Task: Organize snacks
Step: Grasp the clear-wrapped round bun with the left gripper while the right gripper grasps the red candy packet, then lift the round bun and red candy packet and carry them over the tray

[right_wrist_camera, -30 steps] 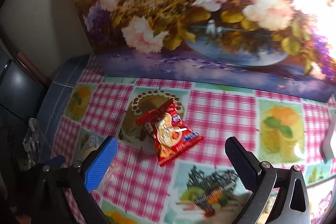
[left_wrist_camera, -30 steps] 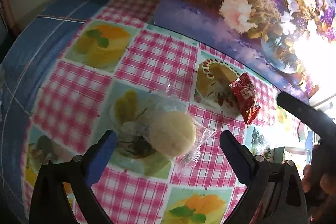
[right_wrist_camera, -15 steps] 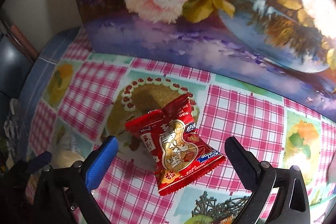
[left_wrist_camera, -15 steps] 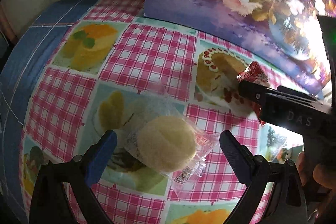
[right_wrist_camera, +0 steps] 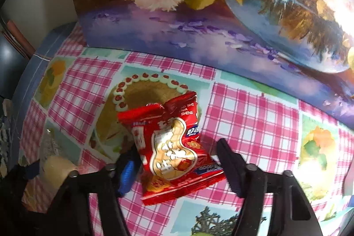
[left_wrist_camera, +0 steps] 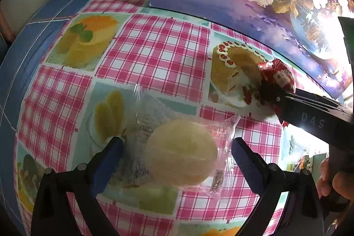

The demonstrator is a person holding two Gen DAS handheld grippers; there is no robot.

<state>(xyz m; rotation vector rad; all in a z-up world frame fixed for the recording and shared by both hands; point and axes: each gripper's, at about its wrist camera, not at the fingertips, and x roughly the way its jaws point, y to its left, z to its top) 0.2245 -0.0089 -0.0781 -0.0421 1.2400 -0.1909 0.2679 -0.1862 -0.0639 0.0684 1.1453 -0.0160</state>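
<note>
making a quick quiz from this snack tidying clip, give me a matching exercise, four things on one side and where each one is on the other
Things:
1. red peanut packet
2. round pale cake in clear wrapper
3. flower painting
4. checked tablecloth

Places:
A. leaning at the back of the table
B. between the fingers of the left tool
C. spread under both snacks
D. between the fingers of the right tool

Pairs: 1-D, 2-B, 3-A, 4-C
</note>
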